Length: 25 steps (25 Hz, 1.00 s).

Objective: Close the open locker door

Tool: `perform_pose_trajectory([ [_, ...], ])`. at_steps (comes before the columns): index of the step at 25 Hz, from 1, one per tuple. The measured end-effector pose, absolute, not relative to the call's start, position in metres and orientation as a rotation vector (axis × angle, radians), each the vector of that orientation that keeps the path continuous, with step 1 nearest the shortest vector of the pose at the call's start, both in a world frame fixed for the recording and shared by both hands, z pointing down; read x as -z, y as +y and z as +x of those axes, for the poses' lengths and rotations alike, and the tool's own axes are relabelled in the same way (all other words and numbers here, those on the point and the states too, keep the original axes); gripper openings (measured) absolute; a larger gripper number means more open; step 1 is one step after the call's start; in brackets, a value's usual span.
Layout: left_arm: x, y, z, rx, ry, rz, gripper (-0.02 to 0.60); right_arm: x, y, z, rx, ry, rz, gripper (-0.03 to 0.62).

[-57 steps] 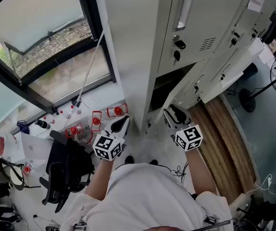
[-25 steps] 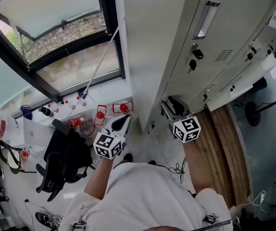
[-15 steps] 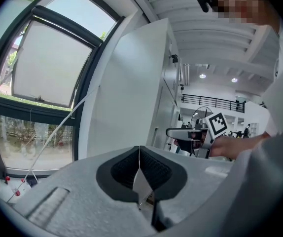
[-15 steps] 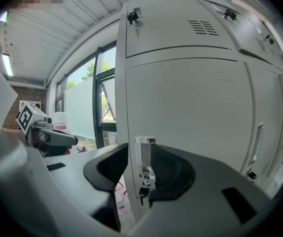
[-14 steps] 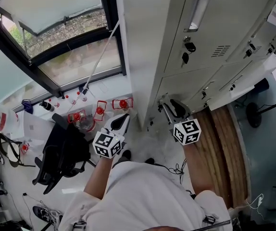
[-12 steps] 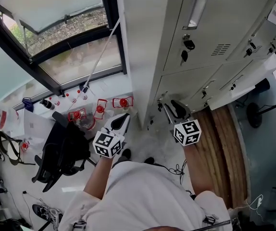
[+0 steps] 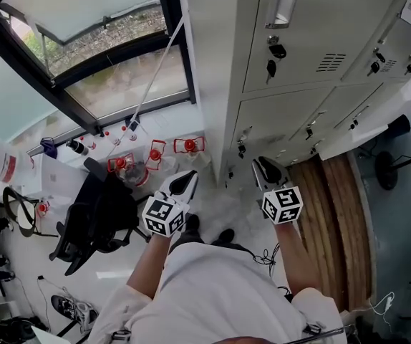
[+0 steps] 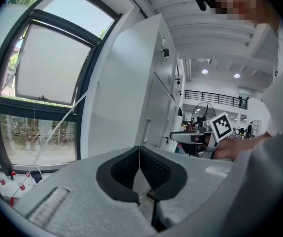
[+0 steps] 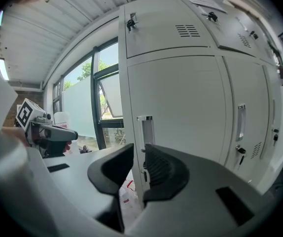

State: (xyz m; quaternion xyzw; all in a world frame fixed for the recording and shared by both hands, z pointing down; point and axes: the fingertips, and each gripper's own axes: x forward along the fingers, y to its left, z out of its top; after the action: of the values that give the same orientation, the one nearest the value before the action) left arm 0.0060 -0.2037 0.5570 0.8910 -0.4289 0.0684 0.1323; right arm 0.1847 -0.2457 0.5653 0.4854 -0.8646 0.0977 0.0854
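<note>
The locker door (image 7: pixel 277 129) sits flush in the lower row of the cabinet (image 7: pixel 213 63), straight ahead of the person, with its handle (image 9: pixel 144 130) upright. The right tool (image 7: pixel 265 169) hangs near the door without touching it. Its jaws have just been closing and stand a narrow gap apart, nothing between them. The left tool (image 7: pixel 182 183) hangs further left, off the cabinet's corner, its jaws pressed together and empty.

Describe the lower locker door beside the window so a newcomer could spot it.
Find the big window, then the bank of pale grey lockers to its right. In the end column next to the window, it is the lower door, shut and plain-faced, under the upper door that carries vent slots.
</note>
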Motion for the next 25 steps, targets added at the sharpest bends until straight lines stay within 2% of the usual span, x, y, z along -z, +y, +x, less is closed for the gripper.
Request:
perform_pose_trajectory([
  [25,-0.523,-0.214,-0.014,-0.137,-1.030,2.751,0.015,-0.519,-0.208,0.175,-0.215,-2.463,1.755,0.003],
])
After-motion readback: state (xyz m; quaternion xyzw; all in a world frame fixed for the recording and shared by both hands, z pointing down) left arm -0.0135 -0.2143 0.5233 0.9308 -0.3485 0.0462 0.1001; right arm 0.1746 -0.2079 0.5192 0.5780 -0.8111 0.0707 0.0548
